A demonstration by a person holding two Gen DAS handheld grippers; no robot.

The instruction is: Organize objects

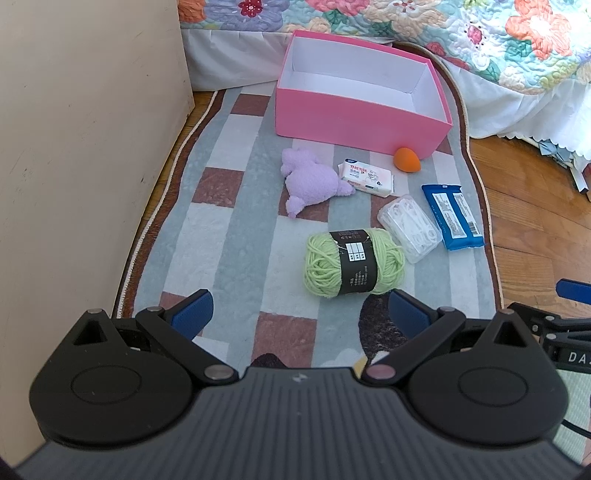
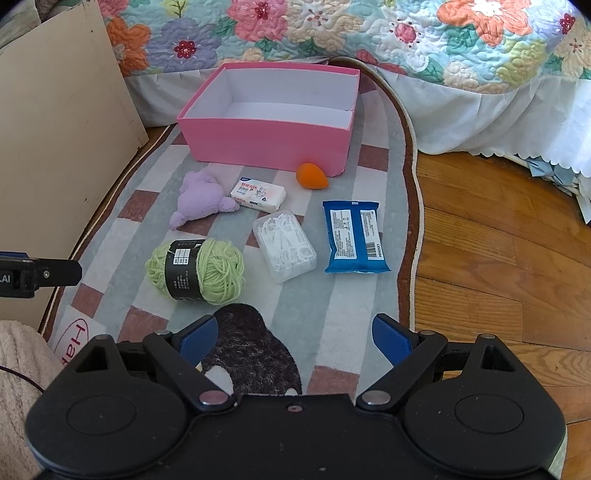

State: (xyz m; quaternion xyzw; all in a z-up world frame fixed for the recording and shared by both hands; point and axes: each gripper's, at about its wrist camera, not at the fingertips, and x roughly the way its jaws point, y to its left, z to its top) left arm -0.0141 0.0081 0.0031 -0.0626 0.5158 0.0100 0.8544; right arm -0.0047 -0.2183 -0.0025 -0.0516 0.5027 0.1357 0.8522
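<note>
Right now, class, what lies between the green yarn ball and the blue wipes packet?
A clear plastic box of white floss picks lies between the green yarn ball and the blue wipes packet, apart from both; the right wrist view shows it best.

1. The box point(image 2: 266, 142) was pink outside and white inside.
2. The rug point(image 1: 229, 229) bore grey, white and reddish-brown checks with a brown border and a dark brown figure at its near end.
3. The yarn ball point(image 2: 201, 271) was light green with a black label.
4. The plush toy point(image 2: 199, 201) was pale purple.
5. The sponge point(image 2: 312, 176) was orange.
6. The wipes pack point(image 2: 354, 236) was blue with white labels.
7. The tissue pack point(image 1: 366, 176) was white with red print.
8. The floss-pick case point(image 1: 410, 228) was clear, its picks white.
9. The bedspread point(image 2: 332, 33) showed pink, orange and purple flowers.
10. Both grippers' pads point(image 2: 393, 339) were blue on black frames.
</note>
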